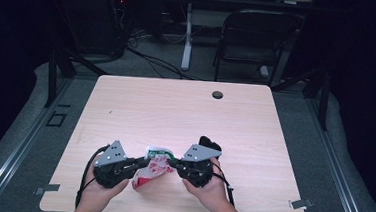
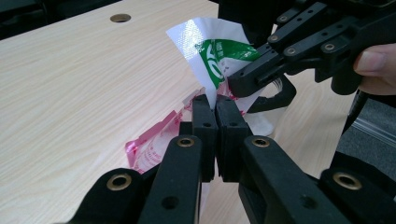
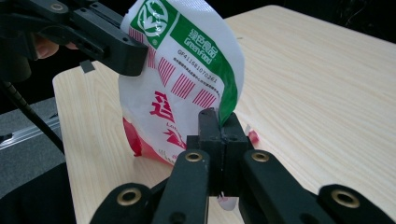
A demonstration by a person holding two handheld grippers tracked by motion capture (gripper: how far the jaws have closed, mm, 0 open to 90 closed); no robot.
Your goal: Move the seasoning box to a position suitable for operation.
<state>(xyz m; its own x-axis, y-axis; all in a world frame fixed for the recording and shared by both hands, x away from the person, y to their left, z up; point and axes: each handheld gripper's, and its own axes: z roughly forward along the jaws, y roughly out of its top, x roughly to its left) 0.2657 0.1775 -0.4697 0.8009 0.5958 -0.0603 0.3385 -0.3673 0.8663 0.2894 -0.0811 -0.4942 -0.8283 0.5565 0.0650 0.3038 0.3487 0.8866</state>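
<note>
broadly, a pale wooden table (image 1: 175, 110) with a round cable hole (image 1: 218, 94) near its far edge, well apart from the pouch. close to the near edge, a white plastic pouch (image 1: 152, 169) printed in red and green, lifted partly off the tabletop. just left of the pouch, left gripper (image 1: 139, 164) with jaws pinched tight on the pouch's edge, held in a hand (image 1: 101, 187). just right of the pouch, right gripper (image 1: 174, 163) likewise clamped on the pouch's green-banded edge, gripped by the other hand (image 1: 210, 188).
</note>
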